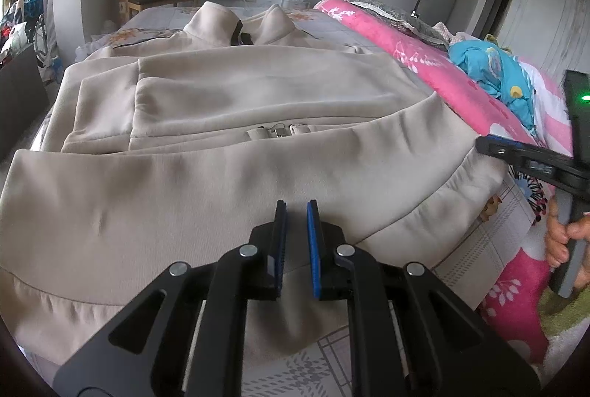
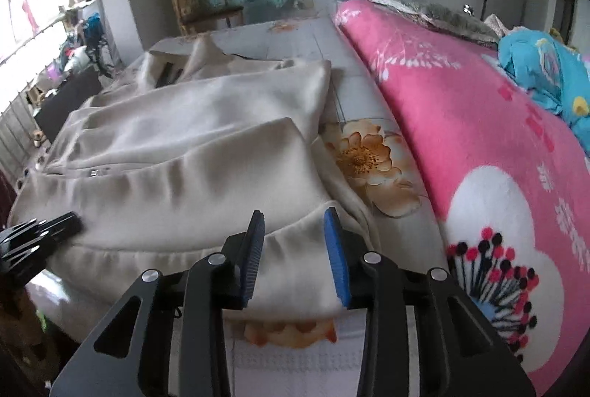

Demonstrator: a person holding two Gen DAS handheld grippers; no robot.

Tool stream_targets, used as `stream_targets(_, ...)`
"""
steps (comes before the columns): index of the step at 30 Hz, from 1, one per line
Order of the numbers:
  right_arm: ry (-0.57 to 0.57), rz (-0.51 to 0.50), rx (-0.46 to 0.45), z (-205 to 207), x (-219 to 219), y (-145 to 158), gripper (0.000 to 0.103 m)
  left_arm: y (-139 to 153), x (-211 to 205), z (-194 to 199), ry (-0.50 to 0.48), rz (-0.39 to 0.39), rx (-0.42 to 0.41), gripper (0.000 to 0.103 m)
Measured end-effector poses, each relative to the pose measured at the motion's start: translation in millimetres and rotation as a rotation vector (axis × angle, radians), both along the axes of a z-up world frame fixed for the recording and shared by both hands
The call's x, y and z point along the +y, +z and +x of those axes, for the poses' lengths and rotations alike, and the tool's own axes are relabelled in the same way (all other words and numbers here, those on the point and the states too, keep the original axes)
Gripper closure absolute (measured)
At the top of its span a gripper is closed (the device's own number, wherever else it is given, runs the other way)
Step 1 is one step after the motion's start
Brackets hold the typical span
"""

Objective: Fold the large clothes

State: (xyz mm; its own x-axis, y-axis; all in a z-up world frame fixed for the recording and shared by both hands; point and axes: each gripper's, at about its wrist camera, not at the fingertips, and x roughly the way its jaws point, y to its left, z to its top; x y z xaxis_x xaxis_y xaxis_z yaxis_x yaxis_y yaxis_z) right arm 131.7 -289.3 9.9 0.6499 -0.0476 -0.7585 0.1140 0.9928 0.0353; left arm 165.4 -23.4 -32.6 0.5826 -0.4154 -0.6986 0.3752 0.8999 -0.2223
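Beige jacket is lying flat on the bed, and we are hovering the left gripper and right gripper, fingers apart, over its near hem, judging pinching and lifting it farward comes next.

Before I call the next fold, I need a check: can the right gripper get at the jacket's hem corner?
Probably yes: the right gripper is open with the beige jacket's hem corner directly ahead of its fingers and nothing in between.

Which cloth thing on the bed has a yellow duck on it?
The bright blue garment, bunched on the pink blanket. The beige jacket is plain.
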Motion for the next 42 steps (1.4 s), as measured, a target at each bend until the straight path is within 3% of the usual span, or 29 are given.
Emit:
stream_targets(3, -0.056, 0.064, 0.084, 16, -12, -20, 0.064, 1, 1, 1, -0.004, -0.012, 0.01, 0.092)
stream_targets(5, -0.08, 0.046, 0.085, 17, -6, -8, 0.063, 3, 3, 2, -0.006, -0.014, 0.02, 0.089)
stream_targets(8, -0.053, 0.036, 0.0, 8, 13, 15, 0.049, 15, 12, -2, 0.014, -0.009, -0.002, 0.074)
stream_targets(11, 0.046, 0.082, -0.035, 8, 42, 24, 0.036, 29, 26, -5, 0.06, 0.011, -0.031, 0.056)
stream_targets(14, 0.137, 0.09, -0.021, 10, 70, 19, 0.028, 32, 39, -2, 0.149, 0.119, -0.032, 0.035)
stream_targets(15, 0.179, 0.093, -0.012, 13, 84, 13, 0.027, 31, 41, 0, 0.171, 0.155, -0.029, 0.033)
stream_targets(19, 0.238, 0.071, 0.023, 22, 117, -6, 0.024, 15, 49, 10, 0.238, 0.263, 0.016, 0.028)
stream_targets(21, 0.241, 0.067, 0.042, 26, 124, -14, 0.018, 5, 51, 14, 0.25, 0.289, 0.04, 0.023)
stream_targets(23, 0.232, 0.053, 0.085, 31, 126, -26, 0.014, 3, 52, 13, 0.27, 0.293, 0.027, 0.017)
stream_targets(27, 0.244, 0.03, 0.085, 34, 129, -29, 0.012, 1, 57, 15, 0.287, 0.27, 0.044, 0.012)
stream_targets(31, 0.209, 0.02, 0.069, 34, 123, -21, 0.011, 1, 57, 16, 0.29, 0.272, 0.049, 0.01)
stream_targets(33, 0.194, 0.008, 0.054, 35, 121, -19, 0.006, 0, 58, 17, 0.292, 0.269, 0.055, 0.008)
stream_targets(36, 0.16, -0.026, 0.105, 45, 118, -30, 0.006, 0, 59, 19, 0.293, 0.268, 0.063, 0.008)
stream_targets(42, 0.15, -0.033, 0.099, 44, 119, -32, 0.006, 1, 59, 19, 0.295, 0.276, 0.081, 0.008)
